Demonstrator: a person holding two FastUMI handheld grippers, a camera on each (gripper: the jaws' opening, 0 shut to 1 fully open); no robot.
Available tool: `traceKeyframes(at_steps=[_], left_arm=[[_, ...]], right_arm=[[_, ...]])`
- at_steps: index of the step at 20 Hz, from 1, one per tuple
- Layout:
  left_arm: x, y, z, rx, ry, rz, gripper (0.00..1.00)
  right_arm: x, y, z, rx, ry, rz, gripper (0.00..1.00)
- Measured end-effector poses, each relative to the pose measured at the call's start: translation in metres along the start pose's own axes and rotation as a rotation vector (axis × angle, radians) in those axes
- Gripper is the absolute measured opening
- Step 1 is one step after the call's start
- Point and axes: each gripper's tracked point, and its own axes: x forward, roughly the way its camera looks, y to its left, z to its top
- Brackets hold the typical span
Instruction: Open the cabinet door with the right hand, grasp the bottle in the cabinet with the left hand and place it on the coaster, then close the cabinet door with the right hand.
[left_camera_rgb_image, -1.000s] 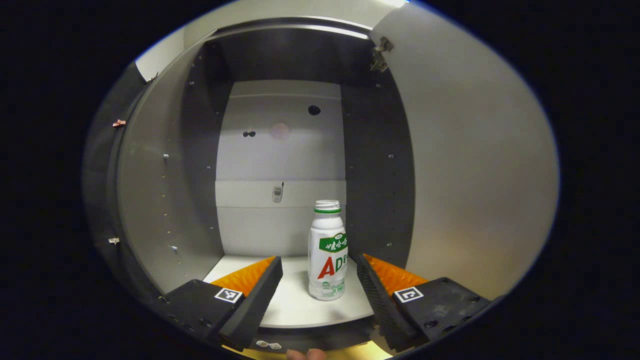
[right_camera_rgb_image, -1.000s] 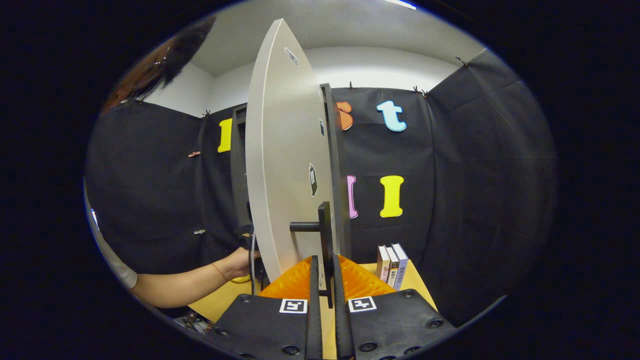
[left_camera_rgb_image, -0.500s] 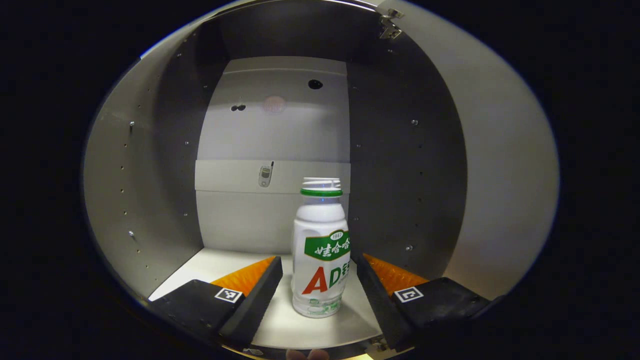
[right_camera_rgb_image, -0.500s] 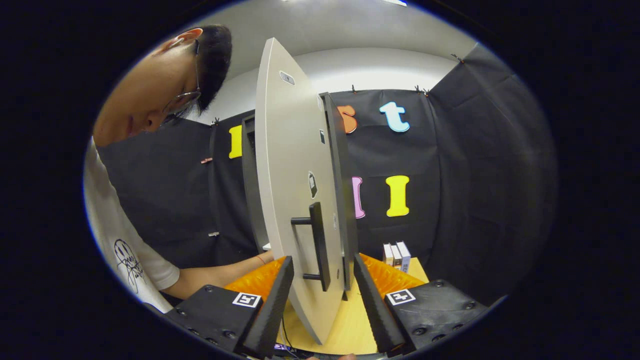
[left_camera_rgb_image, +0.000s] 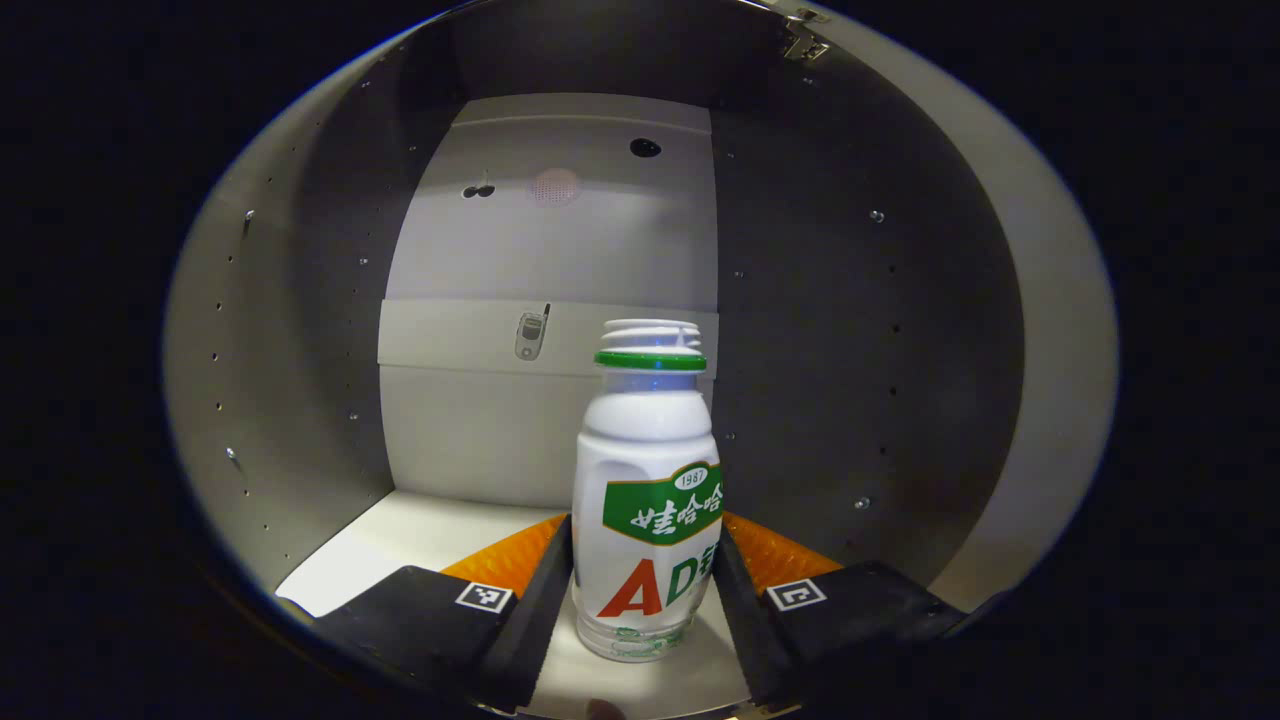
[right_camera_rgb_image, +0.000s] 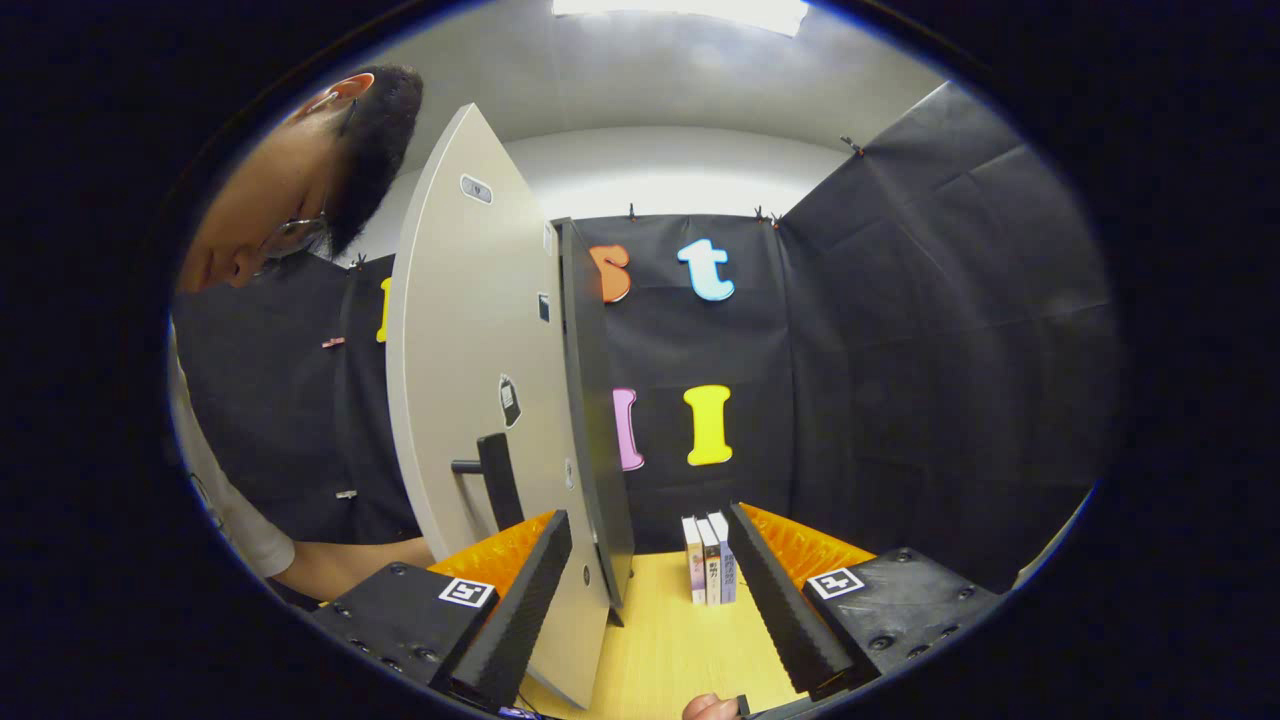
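Note:
In the left gripper view a white bottle (left_camera_rgb_image: 648, 500) with a green label and a green ring under its cap stands upright on the cabinet's white shelf (left_camera_rgb_image: 400, 540). My left gripper (left_camera_rgb_image: 645, 560) is inside the cabinet with the bottle between its fingers. Both fingers (left_camera_rgb_image: 540, 600) lie right along the bottle's sides, and I cannot see them squeeze it. In the right gripper view my right gripper (right_camera_rgb_image: 650, 560) is open and holds nothing. The open grey door (right_camera_rgb_image: 470, 380) and its black handle (right_camera_rgb_image: 495, 480) stand just to its left.
The cabinet's dark side walls (left_camera_rgb_image: 850, 350) close in on both sides of the left gripper. A few books (right_camera_rgb_image: 708, 560) stand at the back of the yellow table (right_camera_rgb_image: 670, 640). A person (right_camera_rgb_image: 290, 210) leans in beyond the door.
My left gripper went deeper into the cabinet until the bottle sat between its fingers, which narrowed a little. My right gripper let go of the door handle, opened and drew off to the right.

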Motion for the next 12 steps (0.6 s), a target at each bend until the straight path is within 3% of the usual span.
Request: traceKeyframes(at_steps=[4,12], left_arm=[[-0.043,0.017,0.012,0.014,-0.019,-0.006,0.76],[-0.157,0.072,0.04,0.027,-0.081,0.001,0.76]], right_arm=[[0.008,-0.012,-0.012,-0.039,0.023,-0.086,0.98],[0.017,-0.012,-0.017,-0.067,0.014,-0.175,0.97]])
